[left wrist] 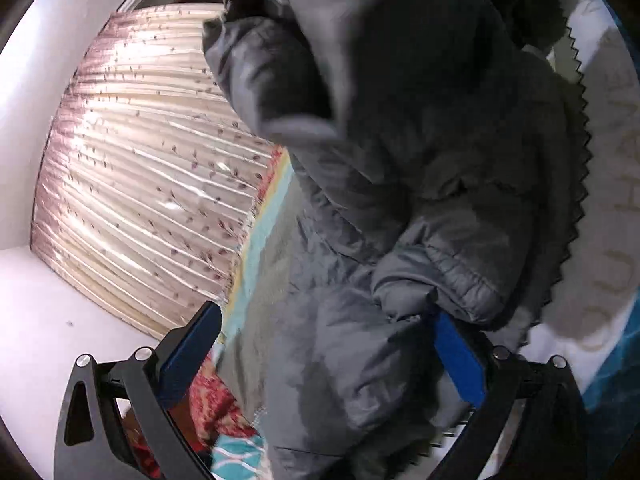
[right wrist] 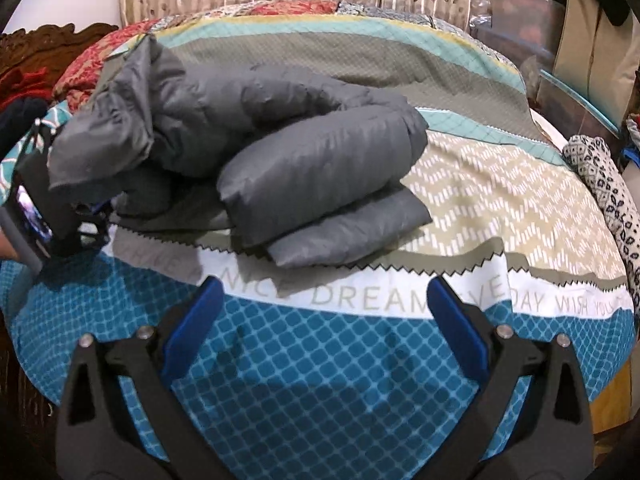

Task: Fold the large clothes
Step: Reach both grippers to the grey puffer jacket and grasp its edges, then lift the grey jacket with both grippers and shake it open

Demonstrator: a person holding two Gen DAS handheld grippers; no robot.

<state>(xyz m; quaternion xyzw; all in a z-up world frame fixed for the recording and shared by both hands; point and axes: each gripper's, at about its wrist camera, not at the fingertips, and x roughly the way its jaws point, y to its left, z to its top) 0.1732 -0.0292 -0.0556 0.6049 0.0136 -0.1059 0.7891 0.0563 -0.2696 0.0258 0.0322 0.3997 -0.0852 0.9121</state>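
Grey jacket (right wrist: 256, 152) heaped on the bed (right wrist: 500, 184), left of centre, one sleeve (right wrist: 320, 168) rolled across the front and another fold (right wrist: 348, 232) flat beneath it, on the zigzag-edged band of the quilt. Right view only: whole bundle seen from outside, right gripper (right wrist: 326, 312) well short of it over the blue lattice print, jaws spread wide with nothing between the blue pads (right wrist: 192, 316); printed lettering "DREAM" (right wrist: 360, 300) just past the tips; left gripper (right wrist: 86, 216) half buried under the jacket's left edge, beside a dark device with a lit screen (right wrist: 30, 220); patterned cloth (right wrist: 608, 184) at the bed's right edge, storage boxes (right wrist: 528, 28) behind. Left view only: jacket (left wrist: 400, 200) close up and blurred, filling most of the frame, a cuffed sleeve end (left wrist: 448, 284) draped over the right-hand pad (left wrist: 456, 360); left gripper (left wrist: 320, 340) with jaws wide apart, fabric lying between them, not pinched. Leaf-print curtain (left wrist: 152, 168) off to the left, white wall (left wrist: 32, 80) beside it.
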